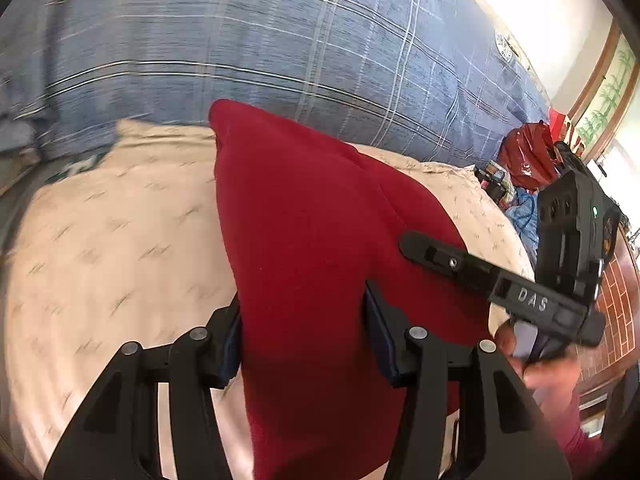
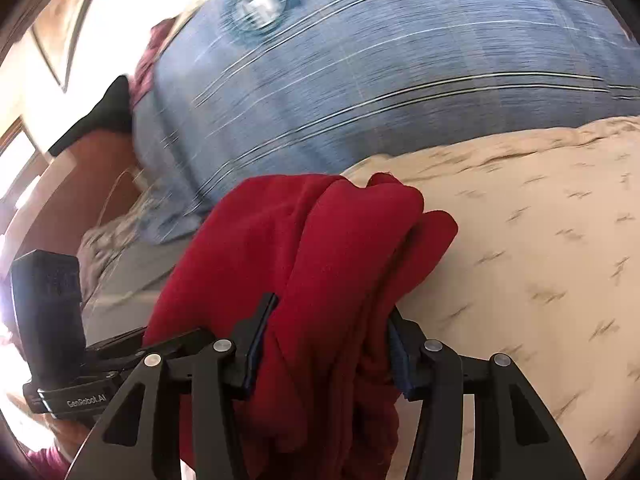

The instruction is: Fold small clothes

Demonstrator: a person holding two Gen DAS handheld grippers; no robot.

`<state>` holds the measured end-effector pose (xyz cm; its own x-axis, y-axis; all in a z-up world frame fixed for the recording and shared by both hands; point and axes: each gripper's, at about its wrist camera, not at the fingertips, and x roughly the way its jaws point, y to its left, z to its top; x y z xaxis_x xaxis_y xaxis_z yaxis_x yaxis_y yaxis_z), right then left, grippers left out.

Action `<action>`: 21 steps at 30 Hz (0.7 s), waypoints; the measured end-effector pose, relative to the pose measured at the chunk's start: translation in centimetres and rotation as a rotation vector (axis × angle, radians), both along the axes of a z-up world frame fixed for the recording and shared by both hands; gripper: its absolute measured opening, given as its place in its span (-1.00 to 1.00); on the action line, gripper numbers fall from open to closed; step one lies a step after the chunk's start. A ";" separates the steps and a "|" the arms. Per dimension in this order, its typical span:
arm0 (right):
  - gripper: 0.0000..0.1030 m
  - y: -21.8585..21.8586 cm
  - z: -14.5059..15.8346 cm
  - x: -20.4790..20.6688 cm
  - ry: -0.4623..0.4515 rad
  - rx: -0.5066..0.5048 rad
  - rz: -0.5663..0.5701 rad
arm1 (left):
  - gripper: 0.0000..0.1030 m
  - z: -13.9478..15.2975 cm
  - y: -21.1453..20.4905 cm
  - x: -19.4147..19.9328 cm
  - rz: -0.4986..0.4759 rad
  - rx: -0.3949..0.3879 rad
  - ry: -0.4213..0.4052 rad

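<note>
— Red fleece garment [image 1: 304, 216] is held above the beige bedspread [image 1: 112, 240]; what can go wrong?

— A slip is possible: thick bunched layers are clamped by the right gripper [image 2: 326, 340], so one layer can be released and the fold spoiled.

— And the left gripper [image 1: 302, 332]?

— It is closed on the same garment, which is stretched between both tongs, over the bedspread.

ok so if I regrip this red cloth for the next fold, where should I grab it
Probably the far pointed corner of the red cloth: in the left view it tapers to a free tip on the beige sheet. Come from the far side, jaws flat to the bed. Both the left gripper and right gripper now hold bunched near edges.
</note>
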<state>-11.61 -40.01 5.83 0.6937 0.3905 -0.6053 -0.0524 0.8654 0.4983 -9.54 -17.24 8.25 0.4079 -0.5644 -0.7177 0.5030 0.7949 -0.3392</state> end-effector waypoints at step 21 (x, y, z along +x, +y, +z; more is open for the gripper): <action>-0.32 8.9 0.3 2.1 0.021 -0.392 0.043 | 0.56 -2.8 4.4 -3.1 0.193 0.134 -0.147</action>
<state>-9.47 -31.10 6.08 0.6676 0.1554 -0.7281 -0.0864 0.9875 0.1316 -12.62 -12.82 5.43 0.6038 -0.3699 -0.7061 0.3739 0.9137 -0.1589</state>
